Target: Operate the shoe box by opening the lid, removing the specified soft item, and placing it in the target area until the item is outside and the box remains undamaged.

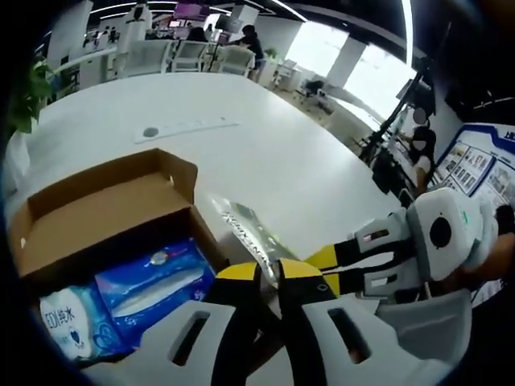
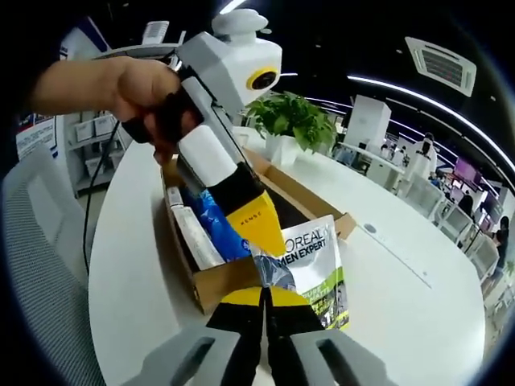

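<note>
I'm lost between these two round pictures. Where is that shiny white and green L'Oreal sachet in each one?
Left gripper view: the glossy white and green sachet lies edge-on at lower centre, running from the box corner to the gripper tips.
Right gripper view: it hangs at lower centre, printed face showing, pinched by both grippers.
Shared landmark: the open brown cardboard shoe box.
</note>
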